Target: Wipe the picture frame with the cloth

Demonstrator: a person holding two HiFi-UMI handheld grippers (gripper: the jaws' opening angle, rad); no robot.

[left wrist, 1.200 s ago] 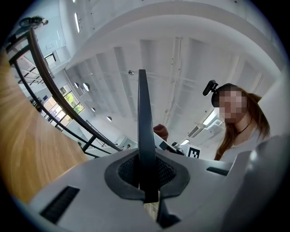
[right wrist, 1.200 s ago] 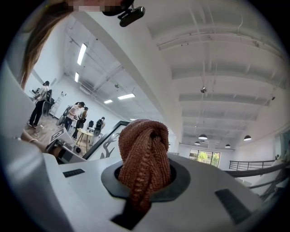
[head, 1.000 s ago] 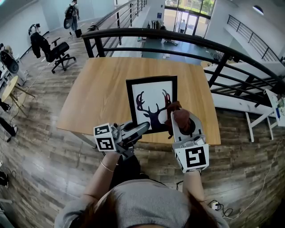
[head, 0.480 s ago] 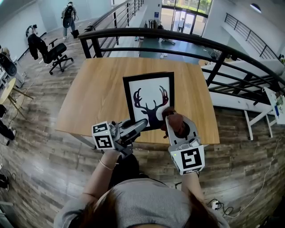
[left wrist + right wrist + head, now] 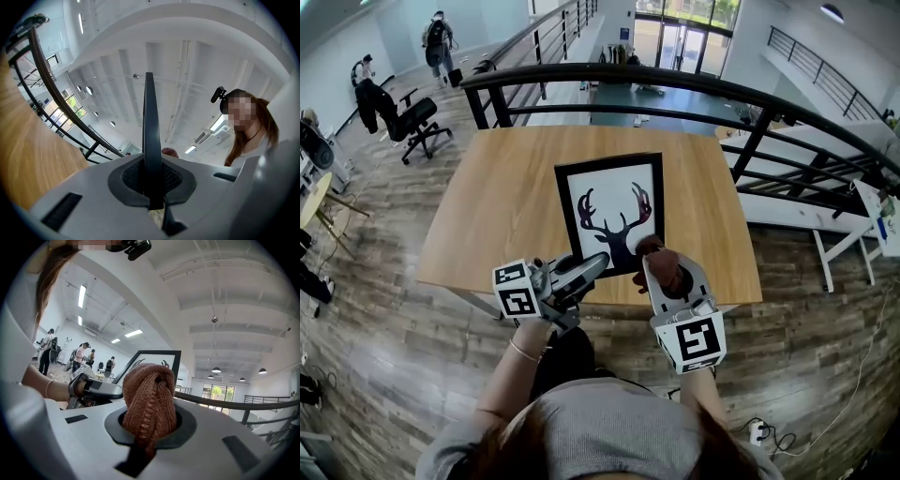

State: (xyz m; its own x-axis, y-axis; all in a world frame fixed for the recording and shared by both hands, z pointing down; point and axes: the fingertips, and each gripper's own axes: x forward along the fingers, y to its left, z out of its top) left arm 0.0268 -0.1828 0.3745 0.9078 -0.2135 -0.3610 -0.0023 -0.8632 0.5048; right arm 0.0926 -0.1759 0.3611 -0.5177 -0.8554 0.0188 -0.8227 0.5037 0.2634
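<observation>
We see the picture frame (image 5: 611,214) in the centre of the head view, on the near half of the wooden table (image 5: 506,187). It has a black border around a white sheet with a dark antlered deer head. Its lower edge is close to the table's near edge. The left gripper (image 5: 598,263) reaches in from the lower left of the frame, and its tips meet the frame's lower left corner. In the left gripper view, the jaws are clenched on a thin dark edge that rises straight up between them. We read this as the frame's black border seen edge-on, with the table surface to its left. The right gripper (image 5: 661,269) sits at the lower centre-right of the head view, and its marker cube faces the camera. Its jaws are clamped on the cloth (image 5: 149,399), a reddish-brown knitted piece bunched into a rounded wad that bulges out of the jaw opening. In the head view, the wad overlaps the frame's lower right corner, below the deer print. We cannot tell whether it presses on the surface. In the right gripper view, the frame stands tilted behind the cloth, and the left gripper appears at the middle left. A black railing (image 5: 675,89) curves across behind the table, and an office chair (image 5: 412,117) stands at the upper left.
</observation>
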